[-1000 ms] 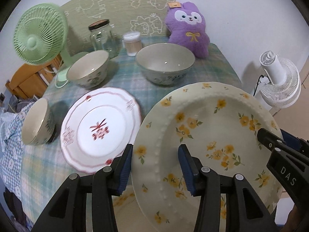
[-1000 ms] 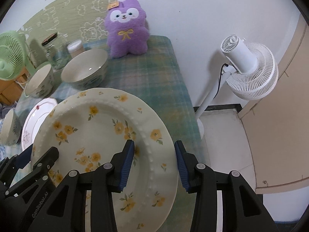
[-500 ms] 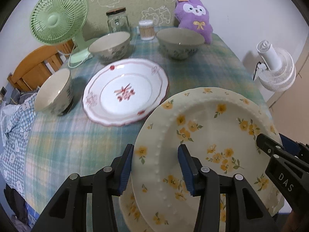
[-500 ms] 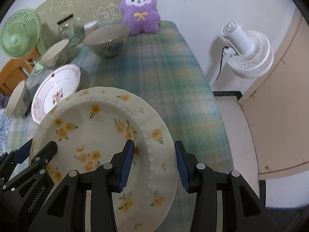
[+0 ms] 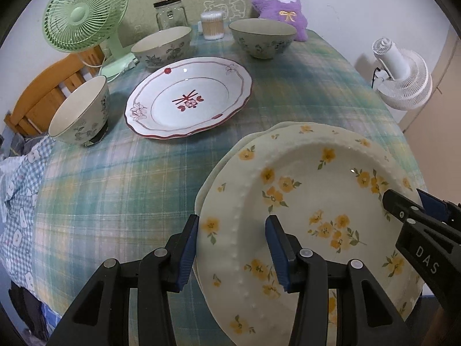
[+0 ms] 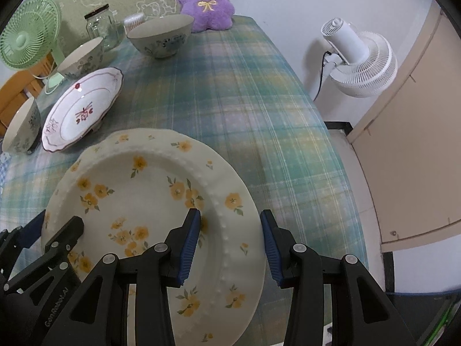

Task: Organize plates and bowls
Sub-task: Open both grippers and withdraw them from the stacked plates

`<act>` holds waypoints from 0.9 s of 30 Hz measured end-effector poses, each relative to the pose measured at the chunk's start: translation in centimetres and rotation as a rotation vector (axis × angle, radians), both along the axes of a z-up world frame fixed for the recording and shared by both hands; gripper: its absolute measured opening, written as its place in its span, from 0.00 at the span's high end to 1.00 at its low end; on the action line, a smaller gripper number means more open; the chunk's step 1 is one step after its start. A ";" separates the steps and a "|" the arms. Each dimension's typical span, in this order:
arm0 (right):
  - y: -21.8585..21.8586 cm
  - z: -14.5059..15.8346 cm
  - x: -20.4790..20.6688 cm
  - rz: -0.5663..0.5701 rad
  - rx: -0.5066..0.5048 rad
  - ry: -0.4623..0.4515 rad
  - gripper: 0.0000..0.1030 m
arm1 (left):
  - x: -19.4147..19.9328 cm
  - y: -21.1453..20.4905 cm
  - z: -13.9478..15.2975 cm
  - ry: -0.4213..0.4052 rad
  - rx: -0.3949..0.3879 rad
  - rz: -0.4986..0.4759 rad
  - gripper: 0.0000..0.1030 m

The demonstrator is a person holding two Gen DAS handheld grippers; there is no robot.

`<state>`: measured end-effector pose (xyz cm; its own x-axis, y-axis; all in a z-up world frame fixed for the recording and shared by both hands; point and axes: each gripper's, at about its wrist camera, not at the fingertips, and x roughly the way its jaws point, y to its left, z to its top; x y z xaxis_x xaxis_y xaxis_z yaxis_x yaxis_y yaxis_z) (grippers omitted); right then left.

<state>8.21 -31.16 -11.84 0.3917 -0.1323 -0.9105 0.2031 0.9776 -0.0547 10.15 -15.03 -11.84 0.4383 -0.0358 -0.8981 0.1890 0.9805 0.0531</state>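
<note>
Yellow-flowered plate (image 5: pixel 311 201) lies on a plaid-clothed table (image 5: pixel 115 178), nearer than the red-patterned plate (image 5: pixel 188 101). Left claw (image 5: pixel 232 243) and right claw (image 6: pixel 229 242) each straddle its rim, jaws apart.

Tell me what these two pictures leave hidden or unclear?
- Lower plate: both views, almost wholly covered by the yellow-flowered plate above it.
- Whether that top plate touches the lower one: hidden.
- Left claw and right claw: fingers straddle the rim, contact unclear.
- Glass jar: contents too small to see.
</note>
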 end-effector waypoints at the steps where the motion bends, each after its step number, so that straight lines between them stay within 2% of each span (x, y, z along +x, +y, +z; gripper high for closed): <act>1: 0.0 -0.1 0.0 -0.003 0.002 0.003 0.55 | -0.1 -0.1 0.0 -0.002 0.004 -0.004 0.55; 17: -0.5 -1.1 0.0 -0.019 0.060 0.026 0.55 | -0.1 -1.0 -0.5 -0.039 0.096 0.010 0.52; 19: -0.4 -1.1 0.1 -0.011 0.057 0.030 0.55 | -0.2 -1.6 -0.8 -0.044 0.134 -0.001 0.51; 24: -0.2 -1.1 0.2 0.008 0.058 0.028 0.55 | -0.1 -2.2 -1.0 -0.041 0.167 -0.001 0.46; 27: -0.1 -1.1 0.4 0.008 0.053 0.032 0.55 | 0.2 -2.2 -1.0 -0.025 0.147 0.005 0.40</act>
<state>8.60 -31.28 -12.94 0.3630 -0.0807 -0.9283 0.1942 0.9809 -0.0093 10.33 -17.23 -12.83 0.4606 0.0972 -0.8823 0.1810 0.9628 0.2006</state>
